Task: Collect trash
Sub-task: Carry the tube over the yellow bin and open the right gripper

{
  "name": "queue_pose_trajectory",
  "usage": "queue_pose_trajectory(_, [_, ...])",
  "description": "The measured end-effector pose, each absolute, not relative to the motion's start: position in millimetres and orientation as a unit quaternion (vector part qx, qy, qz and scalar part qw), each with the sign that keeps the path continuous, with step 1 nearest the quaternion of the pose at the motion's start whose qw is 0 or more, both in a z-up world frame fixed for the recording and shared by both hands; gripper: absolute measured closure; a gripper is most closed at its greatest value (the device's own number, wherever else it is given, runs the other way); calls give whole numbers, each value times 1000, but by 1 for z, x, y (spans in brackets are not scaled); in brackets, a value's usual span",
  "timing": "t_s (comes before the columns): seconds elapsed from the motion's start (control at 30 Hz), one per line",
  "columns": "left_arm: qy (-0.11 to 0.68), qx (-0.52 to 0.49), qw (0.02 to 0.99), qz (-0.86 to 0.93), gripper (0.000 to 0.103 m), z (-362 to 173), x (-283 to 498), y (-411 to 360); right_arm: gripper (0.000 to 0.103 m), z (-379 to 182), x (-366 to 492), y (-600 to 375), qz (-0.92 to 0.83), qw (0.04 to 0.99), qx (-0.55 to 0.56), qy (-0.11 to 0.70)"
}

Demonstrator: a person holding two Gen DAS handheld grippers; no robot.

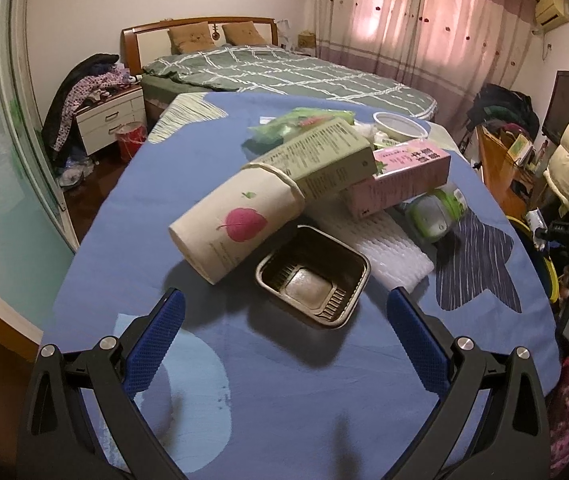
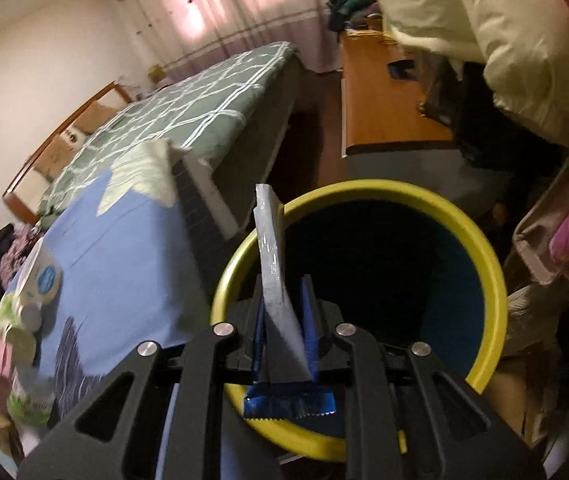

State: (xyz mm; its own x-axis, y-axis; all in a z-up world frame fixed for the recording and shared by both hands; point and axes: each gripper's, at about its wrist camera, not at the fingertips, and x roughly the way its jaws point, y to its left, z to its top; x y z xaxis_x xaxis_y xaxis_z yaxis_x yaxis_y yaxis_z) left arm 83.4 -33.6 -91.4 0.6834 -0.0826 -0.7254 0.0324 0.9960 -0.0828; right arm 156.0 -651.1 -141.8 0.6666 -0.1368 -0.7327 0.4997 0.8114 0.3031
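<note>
- My right gripper (image 2: 284, 300) has its jaws drawn narrow on a silver foil wrapper (image 2: 274, 264), which stands up between the blue pads and leans over the near rim of the yellow-rimmed bin (image 2: 484, 248).
- That bin has a dark blue inside; I can make out no contents in its depths (too dark), only a blue wrapper (image 2: 288, 404) lying at the near rim under my gripper.
- My left gripper (image 1: 284, 312) stands wide with nothing between its pads, just in front of the trash pile on the blue cloth (image 1: 284, 400).
- Nearest to it sits a brown plastic tray (image 1: 312, 276), upright and with nothing in it.
- A paper cup with a pink leaf (image 1: 236, 224) lies on its side just beside the tray, and the end of an olive green carton (image 1: 324, 160) is pushed into its mouth.
- A pink carton (image 1: 400, 176) lies beside the green one, with white foam netting (image 1: 384, 248) under its near end.
- A green and white bottle (image 1: 436, 212) lies to the right.
- Further back are a green plastic bag (image 1: 296, 120) and a white bowl (image 1: 398, 124); whether the bowl holds anything I cannot tell.
</note>
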Motion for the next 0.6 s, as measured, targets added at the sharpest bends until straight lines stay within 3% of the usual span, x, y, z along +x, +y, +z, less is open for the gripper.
queue_pose_trajectory(0.07, [401, -30, 915, -34, 4, -95, 87, -36, 81, -142, 155, -652, -203, 878, 240, 362])
queue_pose_trajectory(0.13, [406, -29, 913, -34, 4, -99, 91, -37, 60, -143, 154, -652, -207, 879, 239, 356])
queue_pose_trajectory(0.2, [411, -29, 911, -36, 4, -102, 93, -38, 53, -139, 150, -648, -215, 883, 229, 349])
queue_pose_trajectory(0.6, [436, -18, 898, -64, 4, -127, 122, -51, 47, -133, 148, -640, -225, 887, 209, 344])
